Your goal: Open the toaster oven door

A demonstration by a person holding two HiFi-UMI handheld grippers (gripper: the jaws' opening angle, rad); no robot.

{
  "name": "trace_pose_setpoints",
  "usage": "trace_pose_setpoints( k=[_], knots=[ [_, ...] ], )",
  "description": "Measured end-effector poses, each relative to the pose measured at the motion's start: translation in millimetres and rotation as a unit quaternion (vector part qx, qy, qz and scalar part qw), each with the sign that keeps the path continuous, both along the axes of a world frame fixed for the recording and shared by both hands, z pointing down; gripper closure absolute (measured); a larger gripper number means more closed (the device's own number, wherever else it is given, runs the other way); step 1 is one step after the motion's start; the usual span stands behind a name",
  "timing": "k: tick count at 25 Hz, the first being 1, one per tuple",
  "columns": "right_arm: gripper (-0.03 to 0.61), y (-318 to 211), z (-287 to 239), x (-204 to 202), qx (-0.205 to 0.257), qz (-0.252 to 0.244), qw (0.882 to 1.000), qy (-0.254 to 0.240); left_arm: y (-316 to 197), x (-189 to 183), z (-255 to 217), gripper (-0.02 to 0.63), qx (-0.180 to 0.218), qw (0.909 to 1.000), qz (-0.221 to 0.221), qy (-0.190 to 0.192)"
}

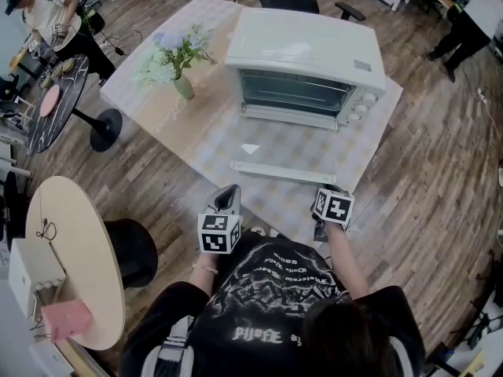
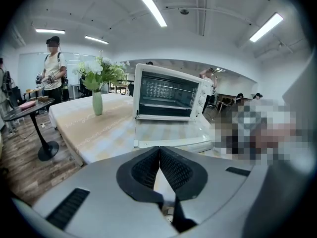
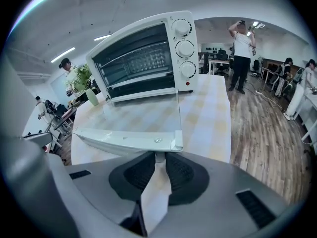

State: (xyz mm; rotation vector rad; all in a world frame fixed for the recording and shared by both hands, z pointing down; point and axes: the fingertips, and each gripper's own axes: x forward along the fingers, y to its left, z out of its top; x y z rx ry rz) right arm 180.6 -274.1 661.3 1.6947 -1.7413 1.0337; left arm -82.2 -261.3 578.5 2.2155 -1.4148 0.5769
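the white boxy metal toaster oven (image 1: 306, 45) stands at the far side of the table (image 1: 196, 124), which is covered with a pale checked cloth. its glass-paned door (image 1: 291, 144) is already swung all the way down, lying level and reaching towards the person, with the oven's dark inside open to view. so the opening itself looks done; what is left, as i judge it, is only to let go and draw back.

the door's long white bar handle (image 1: 283, 172) runs along the near edge. the right claw (image 1: 329, 192) sits at the right end of that bar. in the right gripper view its jaws stand only narrowly apart, and the tips appear to pinch a small white part on the underside of the handle (image 3: 129, 142).

the left claw (image 1: 229, 192) hangs near the table's near edge, left of the handle and apart from it, its jaws closed tip to tip on nothing.
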Motion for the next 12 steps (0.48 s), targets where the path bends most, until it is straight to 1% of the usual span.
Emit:
trace_pose_setpoints(
  k=[4,6,9,12],
  knots=[
    [0.503,-1,2,-2,-0.011,-0.011,1.000,0.009,1,2,1,0.594,-0.001,1.0000,0.002,-0.001],
    [0.502,0,4,-1,-0.015,-0.008,1.000,0.006,2,4,1,0.594,0.000,1.0000,0.005,-0.002],
    [0.502,6,8,-1,-0.018,0.009,1.000,-0.016,4,5,1,0.594,0.002,1.0000,0.008,-0.002],
    [0.472,14,4,-7,-0.001,0.014,0.999,-0.037,6,3,-1,0.594,0.002,1.0000,0.006,0.001]
  ],
)
